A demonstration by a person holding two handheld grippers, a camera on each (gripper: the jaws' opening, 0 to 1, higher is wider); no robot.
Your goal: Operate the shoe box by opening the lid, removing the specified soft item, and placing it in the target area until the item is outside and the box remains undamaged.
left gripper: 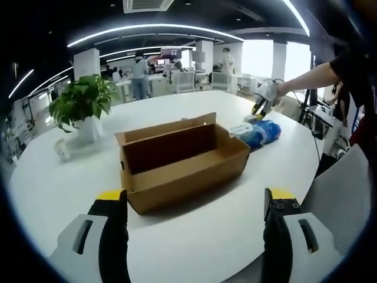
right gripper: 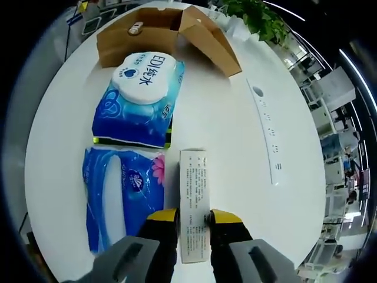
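The brown cardboard shoe box [left gripper: 177, 159] stands open in the middle of the white round table [left gripper: 59, 194], its lid folded back; what lies inside is hidden. My left gripper [left gripper: 195, 199] is open, jaws wide apart, short of the box's near side. Past the box's right end, a person's hand holds my right gripper [left gripper: 261, 106] over the blue packs [left gripper: 259, 132]. In the right gripper view, my right gripper [right gripper: 194, 219] is shut on a slim white printed carton [right gripper: 193, 177]. Beside it lie a blue tissue pack [right gripper: 121, 191] and a blue wet-wipe pack [right gripper: 141, 97].
A potted green plant [left gripper: 82, 106] and a small white cup [left gripper: 62, 150] stand left of the box. A long white strip [right gripper: 268, 132] lies on the table right of the carton. The shoe box [right gripper: 165, 29] is beyond the packs. Office desks and people are far behind.
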